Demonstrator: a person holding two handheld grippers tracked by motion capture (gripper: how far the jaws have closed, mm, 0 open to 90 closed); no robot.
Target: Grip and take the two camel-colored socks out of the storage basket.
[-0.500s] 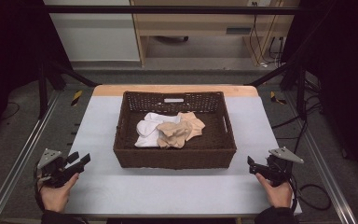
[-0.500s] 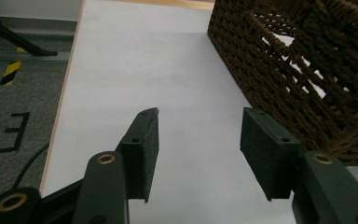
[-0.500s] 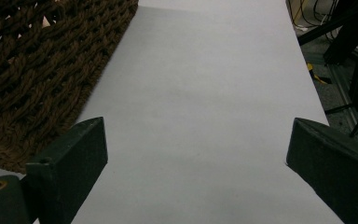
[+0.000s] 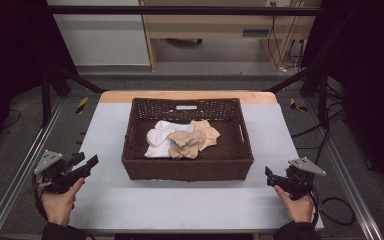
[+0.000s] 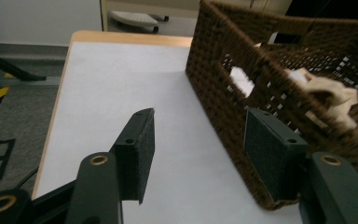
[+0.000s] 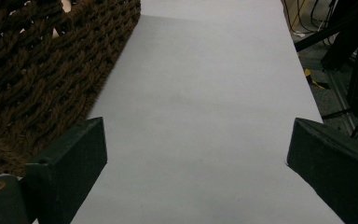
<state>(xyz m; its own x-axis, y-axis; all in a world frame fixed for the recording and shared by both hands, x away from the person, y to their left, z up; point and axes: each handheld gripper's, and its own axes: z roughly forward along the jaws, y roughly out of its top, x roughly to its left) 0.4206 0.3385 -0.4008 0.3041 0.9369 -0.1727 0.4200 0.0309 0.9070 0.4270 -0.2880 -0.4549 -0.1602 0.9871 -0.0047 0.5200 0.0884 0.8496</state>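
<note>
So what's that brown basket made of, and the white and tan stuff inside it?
The basket looks like woven wicker or twisted fibre cord, dark brown and matte: the right gripper view shows thick braided strands with gaps between them. The white piece and the tan piece inside look like soft cloth, crumpled and floppy, maybe socks, though that is hard to tell.

A white label [image 4: 186,107] sits on the basket's [image 4: 187,170] far wall; its print, if any, seems too blurred to read.
</note>
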